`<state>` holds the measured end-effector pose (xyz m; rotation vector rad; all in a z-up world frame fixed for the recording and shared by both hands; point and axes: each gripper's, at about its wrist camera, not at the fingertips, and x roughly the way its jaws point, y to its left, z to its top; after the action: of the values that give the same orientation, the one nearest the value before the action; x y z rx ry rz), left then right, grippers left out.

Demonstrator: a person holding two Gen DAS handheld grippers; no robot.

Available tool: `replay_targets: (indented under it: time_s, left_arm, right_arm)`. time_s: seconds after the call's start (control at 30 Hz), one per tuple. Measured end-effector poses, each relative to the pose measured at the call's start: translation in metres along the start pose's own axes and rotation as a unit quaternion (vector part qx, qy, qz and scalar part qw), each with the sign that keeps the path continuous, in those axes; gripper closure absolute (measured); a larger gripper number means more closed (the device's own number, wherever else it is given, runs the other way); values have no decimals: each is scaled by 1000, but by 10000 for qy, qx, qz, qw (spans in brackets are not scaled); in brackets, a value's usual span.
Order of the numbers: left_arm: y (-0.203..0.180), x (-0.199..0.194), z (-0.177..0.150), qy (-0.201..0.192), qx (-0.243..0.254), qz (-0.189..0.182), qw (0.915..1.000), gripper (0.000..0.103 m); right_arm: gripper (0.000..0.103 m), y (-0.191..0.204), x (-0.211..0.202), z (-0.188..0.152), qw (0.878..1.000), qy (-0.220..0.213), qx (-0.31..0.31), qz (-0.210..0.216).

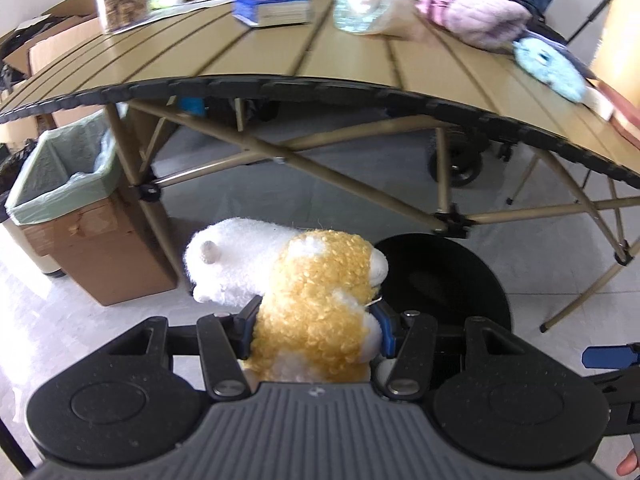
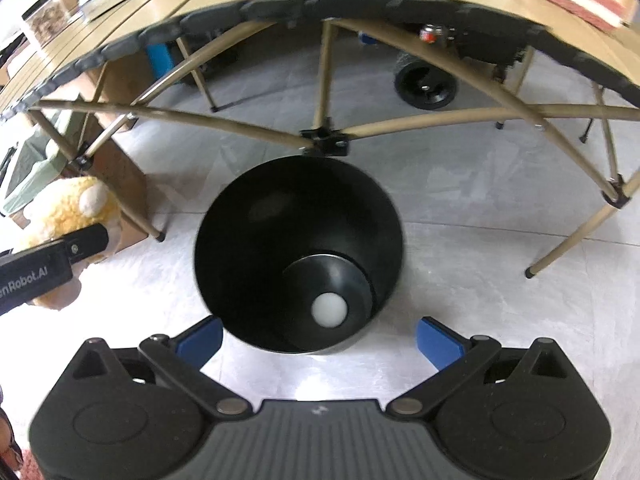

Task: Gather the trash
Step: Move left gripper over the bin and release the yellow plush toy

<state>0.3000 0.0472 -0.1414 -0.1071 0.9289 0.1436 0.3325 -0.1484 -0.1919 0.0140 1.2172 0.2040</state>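
While the left gripper [image 1: 316,330] clamps a yellow-and-white plush toy [image 1: 296,292] above the floor, the right gripper [image 2: 320,338] hangs wide and empty over a black round bin [image 2: 298,256] holding a white ball [image 2: 329,309]. Folding table [image 1: 280,64] ahead; lined cardboard bin [image 1: 64,184] at left.
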Motion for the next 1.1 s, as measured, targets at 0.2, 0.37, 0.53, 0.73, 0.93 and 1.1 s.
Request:
replay_targets:
  time_s: [0.2,0.37,0.53,0.73,0.93,1.1]
  left_arm:
    - [-32,4,-2,60,163,-193,9997,49]
    - [-54,11,-3,168,259,-296,9991,49]
    - [-74,20,-4,299,347,-357,9983,49]
    - [-90,39,-8,560,366,-286,9974,49]
    - [-104,61,-10,805,402,-184,9958,49]
    - [-111,77,-11,922,417,-44,9949,49]
  right_arm:
    - [0,-33,-10,0,9993,-107,317,-135]
    - [0,-59,-17,3,9977,-218,604,-232]
    - [0,-84,-24,4,9951,-336,875,-299]
    - [0,-107,-28,6,9919,-397,1135,-398]
    - [0,-125,-25,7,9895,-375,1322,-441]
    - [0,-130,-22,7,9893,-341,1355,-426]
